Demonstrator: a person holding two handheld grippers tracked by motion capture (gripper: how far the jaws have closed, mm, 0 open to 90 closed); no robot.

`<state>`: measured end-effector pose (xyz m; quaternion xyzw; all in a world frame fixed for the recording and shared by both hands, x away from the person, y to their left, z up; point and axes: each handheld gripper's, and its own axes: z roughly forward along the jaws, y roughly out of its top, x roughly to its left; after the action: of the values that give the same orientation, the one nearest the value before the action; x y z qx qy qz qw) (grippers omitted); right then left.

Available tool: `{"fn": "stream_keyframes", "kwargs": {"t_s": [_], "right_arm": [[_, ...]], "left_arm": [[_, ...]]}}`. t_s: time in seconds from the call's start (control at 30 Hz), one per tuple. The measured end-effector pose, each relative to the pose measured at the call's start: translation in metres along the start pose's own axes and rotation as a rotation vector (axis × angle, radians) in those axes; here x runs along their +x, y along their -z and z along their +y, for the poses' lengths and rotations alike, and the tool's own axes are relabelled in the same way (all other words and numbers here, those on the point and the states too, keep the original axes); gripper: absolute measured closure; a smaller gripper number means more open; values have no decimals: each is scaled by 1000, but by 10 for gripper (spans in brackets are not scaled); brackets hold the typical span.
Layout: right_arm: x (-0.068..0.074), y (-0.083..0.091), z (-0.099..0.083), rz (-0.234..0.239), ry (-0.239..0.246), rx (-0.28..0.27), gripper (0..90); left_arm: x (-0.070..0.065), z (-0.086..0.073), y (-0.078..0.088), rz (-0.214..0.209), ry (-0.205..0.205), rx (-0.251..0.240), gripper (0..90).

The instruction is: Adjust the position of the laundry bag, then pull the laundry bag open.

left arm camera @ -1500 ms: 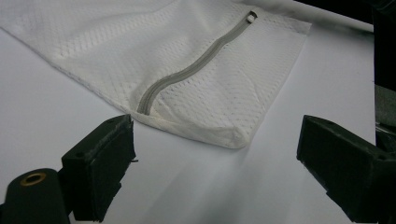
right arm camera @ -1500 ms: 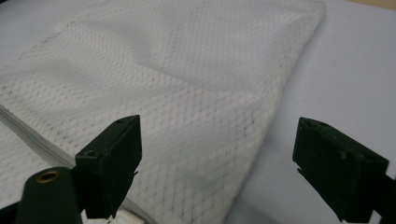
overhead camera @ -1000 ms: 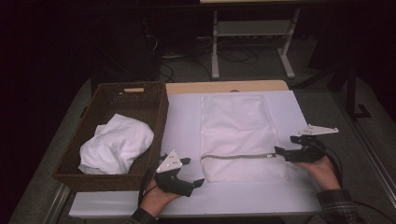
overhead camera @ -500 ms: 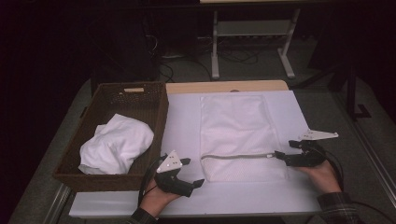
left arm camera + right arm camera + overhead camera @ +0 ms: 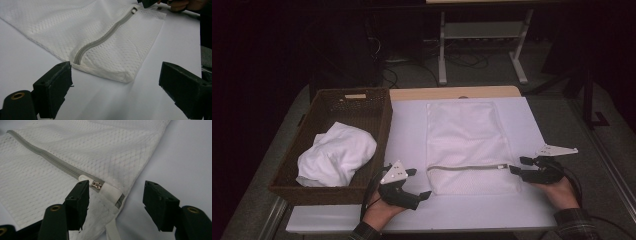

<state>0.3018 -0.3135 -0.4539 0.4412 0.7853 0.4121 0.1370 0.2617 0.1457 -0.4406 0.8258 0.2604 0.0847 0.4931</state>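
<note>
A white mesh bag (image 5: pixel 467 145) lies flat on the white table (image 5: pixel 412 125), with a grey zipper (image 5: pixel 464 168) across its near part. My right gripper (image 5: pixel 518 165) is at the zipper's right end. In the right gripper view its jaws (image 5: pixel 116 200) have just been closing; they straddle the white end tab (image 5: pixel 112 192) beside the metal zipper pull (image 5: pixel 96 185) without pressing it. My left gripper (image 5: pixel 419 183) rests open beside the bag's near left corner (image 5: pixel 125 76), nothing between its jaws (image 5: pixel 115 87).
A dark wicker basket (image 5: pixel 377 105) stands at the table's left and holds a crumpled white cloth (image 5: pixel 337 155). A white frame stand (image 5: pixel 482 45) is on the floor beyond the table. The table's near edge runs just under both hands.
My right gripper has sunk slightly at the zipper's right end. The left gripper and the bag have not moved.
</note>
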Motion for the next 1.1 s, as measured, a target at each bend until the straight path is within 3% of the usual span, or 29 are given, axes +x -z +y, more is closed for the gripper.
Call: {"fn": "stream_keyframes", "kwargs": {"t_s": [0.2,0.77,0.9,1.1], "right_arm": [[-8,-5,-2,22,-8,3,455],[-6,-13,2,36,39,37,608],[-3,-13,2,39,71,41,708],[-3,-14,2,53,82,45,798]], "left_arm": [[-1,0,1,0,-3,0,105],[0,0,0,3,1,-2,105],[-1,0,-1,2,0,3,105],[-1,-1,-1,3,-2,5,105]]}}
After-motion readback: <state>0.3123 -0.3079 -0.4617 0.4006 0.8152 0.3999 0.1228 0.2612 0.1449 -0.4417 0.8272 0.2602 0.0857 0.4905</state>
